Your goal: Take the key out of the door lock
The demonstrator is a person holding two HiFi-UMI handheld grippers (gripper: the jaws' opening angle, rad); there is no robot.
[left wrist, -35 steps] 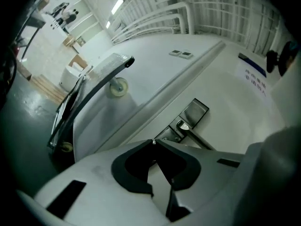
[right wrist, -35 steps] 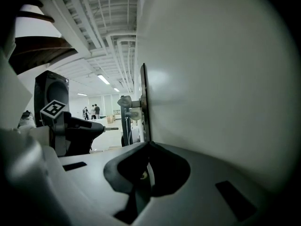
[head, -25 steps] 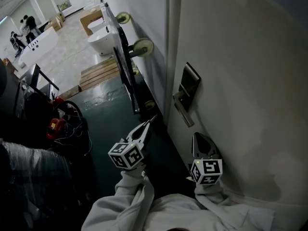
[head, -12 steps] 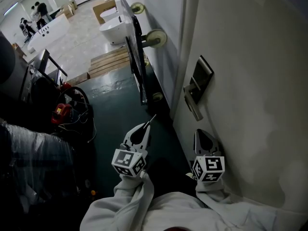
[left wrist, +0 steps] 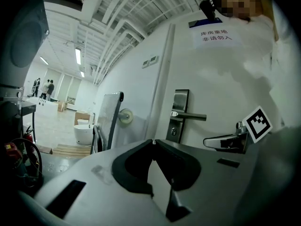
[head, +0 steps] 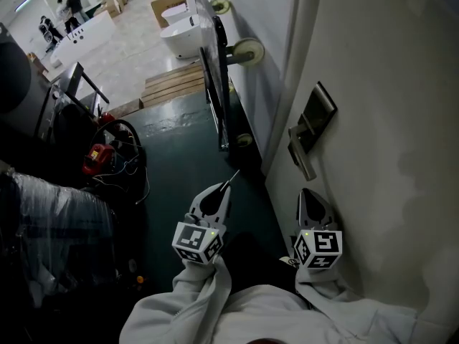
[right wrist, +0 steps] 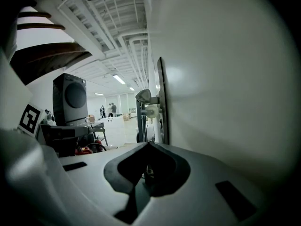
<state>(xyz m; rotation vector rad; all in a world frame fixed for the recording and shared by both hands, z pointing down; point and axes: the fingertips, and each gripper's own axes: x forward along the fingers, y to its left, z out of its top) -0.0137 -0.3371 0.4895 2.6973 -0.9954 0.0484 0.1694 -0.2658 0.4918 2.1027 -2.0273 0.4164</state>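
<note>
Workshop space with a dark green floor (head: 179, 163) lies to the left of a white door (head: 387, 120), which fills the right side of the head view. Left gripper (head: 224, 188): jaws closed, tips meeting in its own view, clamped on a thin pale sliver that projects beyond them toward the door; it reads as the key (head: 234, 176), seen edge-on, held over the floor and apart from the door. Right gripper (head: 306, 192): jaws together with nothing between the tips, positioned just beside the door face and below the lever handle (head: 303, 153). Both grippers are carried by arms in grey sleeves (head: 201, 299). The lever is mounted on a metal lock plate (head: 315, 117); in the left gripper view a round keyhole (left wrist: 174, 132) sits under it, too small to show its contents. Beyond stand a wheeled panel (head: 215, 84), a wooden pallet (head: 172, 88) and a white toilet (head: 183, 31).
</note>
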